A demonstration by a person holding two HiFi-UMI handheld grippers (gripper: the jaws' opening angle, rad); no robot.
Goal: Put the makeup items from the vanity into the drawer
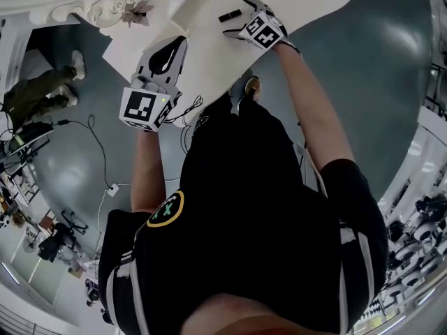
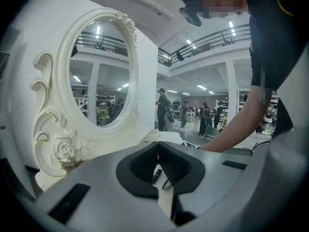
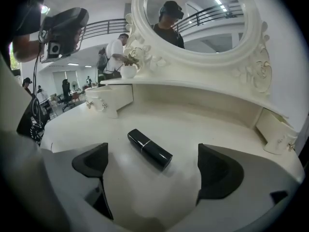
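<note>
A black lipstick [image 3: 149, 150] lies on its side on the cream vanity top [image 3: 203, 124], also seen as a small dark bar in the head view [image 1: 230, 16]. My right gripper [image 3: 154, 167] is open just above the top, and the lipstick lies between and slightly ahead of its jaws, touching neither. In the head view the right gripper [image 1: 253, 14] is right beside the lipstick. My left gripper [image 2: 157, 146] is shut on nothing, held off the vanity's left end [image 1: 162, 60], facing the oval mirror [image 2: 101, 76].
Small drawer boxes stand at the vanity's back left [image 3: 108, 99] and back right [image 3: 276, 133]. A white vase [image 3: 128, 70] sits on the upper ledge. Cables [image 1: 105, 166] trail over the grey floor. Another person's legs [image 1: 42, 89] are at the left.
</note>
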